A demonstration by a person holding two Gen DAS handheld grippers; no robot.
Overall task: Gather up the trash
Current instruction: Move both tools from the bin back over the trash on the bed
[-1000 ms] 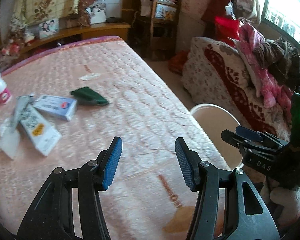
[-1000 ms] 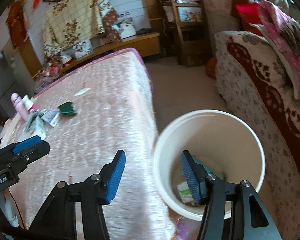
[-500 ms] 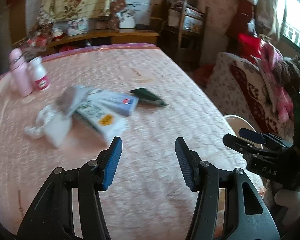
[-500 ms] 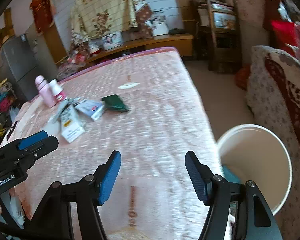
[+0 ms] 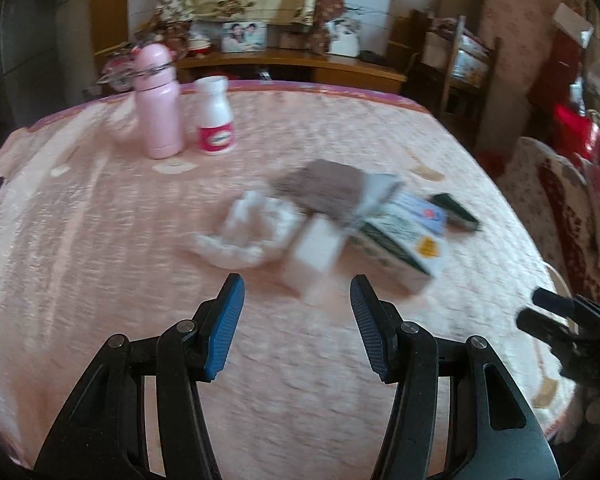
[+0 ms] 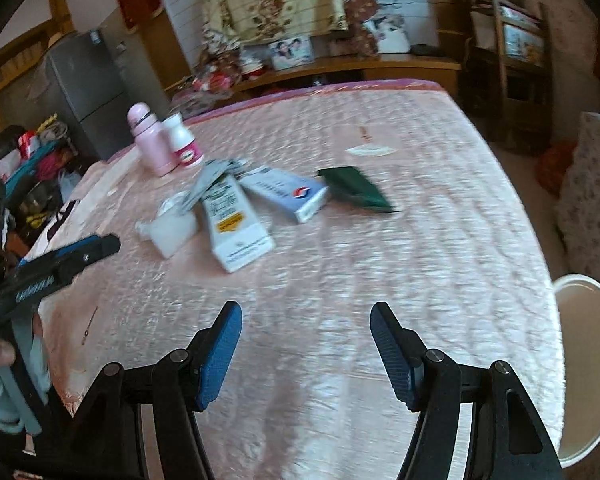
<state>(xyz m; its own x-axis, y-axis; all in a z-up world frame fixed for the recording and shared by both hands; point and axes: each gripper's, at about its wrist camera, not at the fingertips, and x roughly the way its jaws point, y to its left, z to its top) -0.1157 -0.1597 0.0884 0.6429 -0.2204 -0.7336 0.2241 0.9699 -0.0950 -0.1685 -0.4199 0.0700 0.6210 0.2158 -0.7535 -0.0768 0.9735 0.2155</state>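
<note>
The trash lies clustered mid-bed (image 6: 420,240) on the pink quilted cover: crumpled white tissue (image 5: 248,232), a small white packet (image 5: 316,252), a grey foil sheet (image 5: 324,192), a white-and-green carton (image 6: 236,228), a blue-and-white box (image 6: 288,192) and a dark green pouch (image 6: 356,190), the last lying just beside the blue-and-white box. A pink bottle (image 5: 158,104) and a white jar (image 5: 216,116) stand upright, side by side, beyond the cluster near the far edge. Bare quilt separates the cluster from the near and right edges. The white bin (image 6: 588,364) stands on the floor off the bed's right edge.

The left hand-held gripper (image 5: 296,320) hovers low over the quilt, jaws spread wide and empty, pointing at the white packet. The right hand-held gripper (image 6: 306,344) hangs further back, jaws wide and empty, over bare quilt near the right edge. Motion blur softens detail in both views.
</note>
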